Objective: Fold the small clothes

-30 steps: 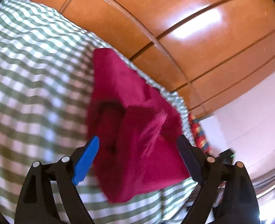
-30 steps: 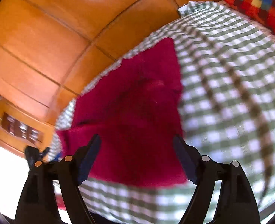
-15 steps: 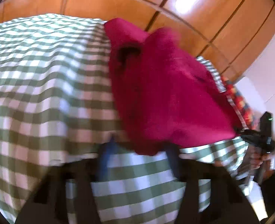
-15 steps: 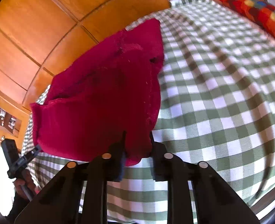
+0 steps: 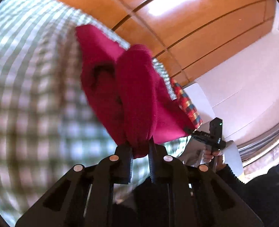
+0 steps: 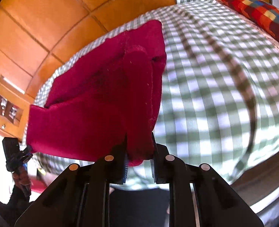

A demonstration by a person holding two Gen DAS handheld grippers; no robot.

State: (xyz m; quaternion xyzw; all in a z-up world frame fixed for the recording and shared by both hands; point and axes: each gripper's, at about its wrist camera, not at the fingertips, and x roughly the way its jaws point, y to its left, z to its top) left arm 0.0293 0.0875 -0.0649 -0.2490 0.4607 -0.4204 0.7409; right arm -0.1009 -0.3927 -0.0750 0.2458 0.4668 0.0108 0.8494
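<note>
A crimson fleece garment lies partly folded on a green-and-white checked bedspread. My left gripper is shut on the garment's near edge and holds it lifted off the bed. My right gripper is shut on the other near corner of the same garment, which hangs from both grips toward the bedspread. The far edge of the garment rests on the bed near the wooden wall. Each gripper shows small in the other's view, the right one in the left wrist view.
Wooden panelling rises behind the bed. A multicoloured checked cushion lies at the bed's far right and also shows in the left wrist view. A wooden shelf unit stands at the left. A white wall is at the right.
Both grippers went from open above the garment to shut on its near edge, then lifted it off the bed toward me.
</note>
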